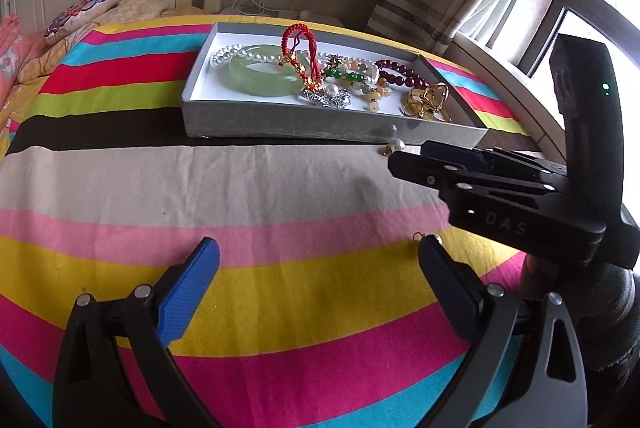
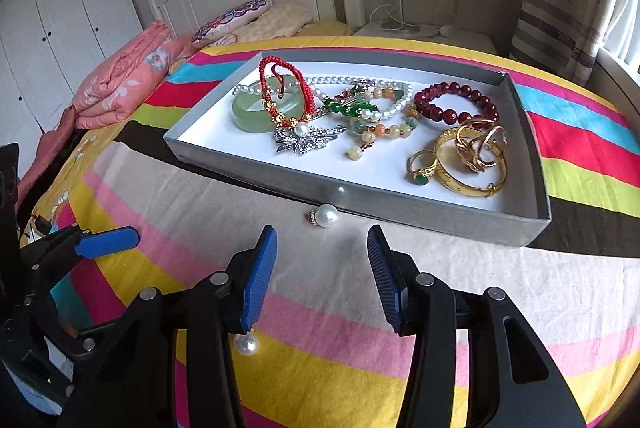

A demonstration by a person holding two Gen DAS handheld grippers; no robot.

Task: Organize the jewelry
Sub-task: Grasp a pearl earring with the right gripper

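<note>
While my right hand-held gripper [image 2: 322, 276] hangs spread and empty, one pearl earring [image 2: 325, 216] lies on the bed just outside the tray [image 2: 400, 214]. I'd come down low, straddle it, pinch gently. My left hand-held gripper [image 1: 320, 288] is spread too, second pearl [image 2: 245, 344] beside it.

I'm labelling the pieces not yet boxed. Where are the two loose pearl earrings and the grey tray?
Far pearl earring [image 2: 327, 215]: right wrist view, on the pearl.
Near pearl earring [image 2: 245, 343]: right wrist view, on the pearl.
Grey tray [image 2: 400, 207]: right wrist view, front wall.
</note>
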